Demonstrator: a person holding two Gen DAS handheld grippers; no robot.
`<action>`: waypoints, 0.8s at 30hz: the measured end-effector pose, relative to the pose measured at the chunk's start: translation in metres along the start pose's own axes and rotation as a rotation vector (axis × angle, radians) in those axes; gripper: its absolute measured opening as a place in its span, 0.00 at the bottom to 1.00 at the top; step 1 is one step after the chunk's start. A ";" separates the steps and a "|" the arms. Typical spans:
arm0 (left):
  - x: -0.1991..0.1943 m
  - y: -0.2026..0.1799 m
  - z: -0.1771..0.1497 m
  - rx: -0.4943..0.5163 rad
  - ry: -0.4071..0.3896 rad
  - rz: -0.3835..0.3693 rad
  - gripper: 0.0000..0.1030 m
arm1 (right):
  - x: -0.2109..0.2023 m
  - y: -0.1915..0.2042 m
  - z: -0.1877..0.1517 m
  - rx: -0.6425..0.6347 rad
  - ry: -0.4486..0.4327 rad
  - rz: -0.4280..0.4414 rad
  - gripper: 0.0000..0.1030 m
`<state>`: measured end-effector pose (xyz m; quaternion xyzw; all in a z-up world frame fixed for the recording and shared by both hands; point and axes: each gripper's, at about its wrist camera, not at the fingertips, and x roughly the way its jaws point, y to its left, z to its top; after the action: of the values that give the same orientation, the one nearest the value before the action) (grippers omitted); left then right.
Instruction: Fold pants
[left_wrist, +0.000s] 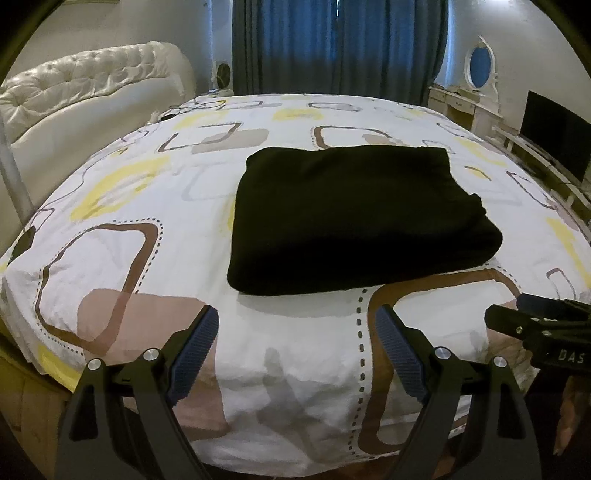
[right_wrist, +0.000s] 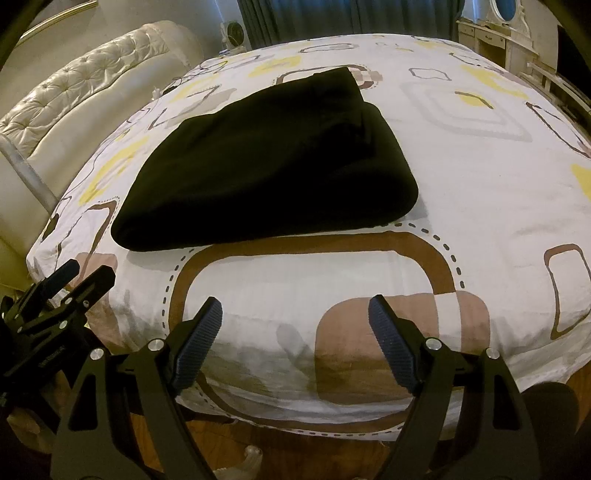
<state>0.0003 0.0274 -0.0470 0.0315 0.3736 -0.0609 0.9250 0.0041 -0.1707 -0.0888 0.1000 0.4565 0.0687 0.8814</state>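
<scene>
Black pants lie folded into a thick rectangle on the patterned bedspread, a little way in from the bed's near edge. My left gripper hovers over that near edge, short of the pants, open with only bedspread showing between its blue pads. In the right wrist view the same pants sit up and to the left, and my right gripper is open and apart from them. Each gripper shows at the side of the other's view: the right gripper at the right edge, the left gripper at the left edge.
A white tufted headboard stands at the left, blue curtains behind the bed. A dresser with an oval mirror and a dark screen are at the right. Wooden floor shows below the bed's near edge.
</scene>
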 end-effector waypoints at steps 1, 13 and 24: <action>0.000 0.000 0.000 0.001 -0.003 -0.003 0.83 | 0.000 0.000 0.000 0.000 0.001 -0.001 0.80; 0.006 -0.003 -0.004 0.010 0.038 -0.017 0.84 | 0.001 -0.002 -0.002 0.002 0.019 0.004 0.80; 0.008 -0.001 0.000 0.001 0.046 0.051 0.88 | 0.005 -0.006 -0.001 0.005 0.031 0.009 0.80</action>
<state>0.0053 0.0260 -0.0527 0.0427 0.3937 -0.0368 0.9175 0.0057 -0.1749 -0.0947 0.1029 0.4700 0.0730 0.8736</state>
